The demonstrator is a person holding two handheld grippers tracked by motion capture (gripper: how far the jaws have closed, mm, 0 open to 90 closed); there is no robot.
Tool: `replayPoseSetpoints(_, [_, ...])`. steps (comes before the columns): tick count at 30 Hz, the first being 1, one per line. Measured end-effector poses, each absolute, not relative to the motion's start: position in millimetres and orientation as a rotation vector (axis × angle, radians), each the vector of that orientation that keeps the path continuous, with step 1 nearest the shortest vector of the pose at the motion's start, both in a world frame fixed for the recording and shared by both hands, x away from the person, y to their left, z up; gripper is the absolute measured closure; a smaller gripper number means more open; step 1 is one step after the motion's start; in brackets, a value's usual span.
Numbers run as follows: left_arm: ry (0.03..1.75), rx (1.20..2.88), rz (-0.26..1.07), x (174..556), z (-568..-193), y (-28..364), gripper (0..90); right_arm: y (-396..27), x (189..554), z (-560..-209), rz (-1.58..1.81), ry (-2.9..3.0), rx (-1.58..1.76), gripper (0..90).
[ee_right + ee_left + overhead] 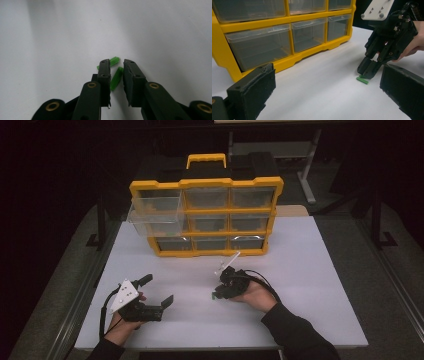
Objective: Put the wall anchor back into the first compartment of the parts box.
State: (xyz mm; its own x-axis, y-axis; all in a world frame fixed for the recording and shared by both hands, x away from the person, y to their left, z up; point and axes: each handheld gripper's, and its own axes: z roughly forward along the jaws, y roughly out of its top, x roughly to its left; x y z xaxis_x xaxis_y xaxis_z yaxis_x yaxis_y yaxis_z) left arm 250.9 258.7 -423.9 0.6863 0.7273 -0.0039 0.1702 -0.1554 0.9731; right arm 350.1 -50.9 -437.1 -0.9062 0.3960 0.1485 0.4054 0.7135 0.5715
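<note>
Right tool [116, 65] stands tip-down on the bench [310, 270], in front of the yellow drawer cabinet [206, 215], its jaws drawn to a narrow gap. One green ribbed plug [116, 78] lies in that gap, slanted between the pads; whether the pads already press on it cannot be told, since a sliver of space seems to remain on either side. A second green plug [114, 61] lies just beyond the jaw tips, partly hidden behind the left-hand jaw. In my judgement the steep, downward pose is chosen so the tips can pinch a small piece lying flat on the bench surface.

Left tool [155, 291] rests low on the bench, well to the left of the right tool and also in front of the cabinet, jaws wide apart and holding nothing. It appears parked, waiting, with its camera aimed at the pick-up spot, where a green piece [362, 80] lies at the right tool's tips.

Count: two tools; two green plugs; one cabinet with nine clear drawers in three rows of three. The top-left drawer [155, 212] is pulled out, probably as the receiving compartment; the other eight sit closed.
</note>
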Motion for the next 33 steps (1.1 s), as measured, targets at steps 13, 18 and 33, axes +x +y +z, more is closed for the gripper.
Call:
replayPoseSetpoints(13, [0.727, 1.690, 0.577, 251.0, -423.9, 258.6, 0.0, -49.4, 348.4, -437.1, -0.964, -2.939, -0.669, 82.8])
replayPoseSetpoints(18, [0.733, 1.688, 0.573, 251.2, -424.1, 259.3, 0.0, -49.8, 349.2, -437.3, -0.963, -2.925, -0.678, 83.5])
replayPoseSetpoints(33, [0.719, 1.700, 0.576, 251.1, -423.7, 258.3, 0.0, -53.8, 352.8, -432.8, -0.977, -2.919, -0.699, 83.6])
